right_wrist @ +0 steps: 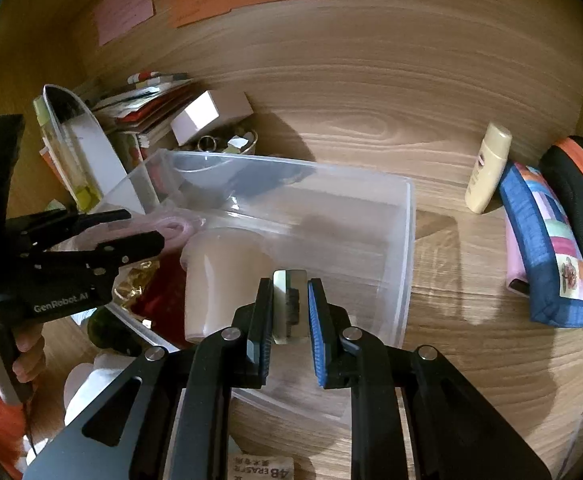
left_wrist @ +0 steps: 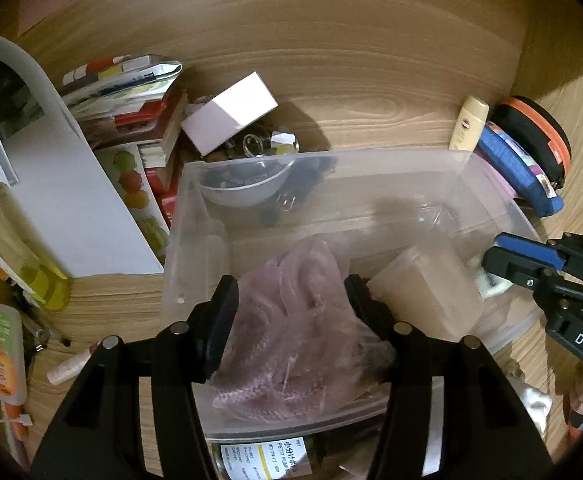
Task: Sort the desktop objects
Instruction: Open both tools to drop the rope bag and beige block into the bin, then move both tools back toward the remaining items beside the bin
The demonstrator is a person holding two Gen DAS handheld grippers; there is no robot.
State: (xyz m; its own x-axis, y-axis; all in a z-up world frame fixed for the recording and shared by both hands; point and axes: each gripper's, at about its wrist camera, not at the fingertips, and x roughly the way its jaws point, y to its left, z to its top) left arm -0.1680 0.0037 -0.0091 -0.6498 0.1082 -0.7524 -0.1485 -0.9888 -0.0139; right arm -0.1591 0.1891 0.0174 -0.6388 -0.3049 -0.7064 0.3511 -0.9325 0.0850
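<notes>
Holding a pink bag (left_wrist: 291,332) of coiled cord, the left gripper (left_wrist: 291,308) hangs over the near part of the clear bin (left_wrist: 371,160); its jaws stand partly apart with both pads pressed into the bag's sides. The bag hangs directly below and ahead of these jaws, and part of it already lies inside the bin walls. Its long axis runs forward from the jaws toward the far wall.

The right gripper (right_wrist: 289,308) is nearly closed on a small white eraser-like block (right_wrist: 289,304), gripped across its thin sides with its long axis running forward. From this tool the bin's open floor lies straight ahead and below. The right wall (right_wrist: 407,240) stands just right of the tips.

Judged from the task, both items are to be released into the bin. The left hand is nearer to the crowded side: a beige cup (left_wrist: 427,292) lies on its side just right of the left jaws, close to the bag. The free floor lies ahead of both tools, between the cup and the far wall.

Outside the bin, a cream bottle (right_wrist: 487,168) and a blue pouch (right_wrist: 547,248) stand well to the right, clear of either path. The book stack (left_wrist: 131,120) and white box (left_wrist: 227,110) lie beyond the far left corner.
</notes>
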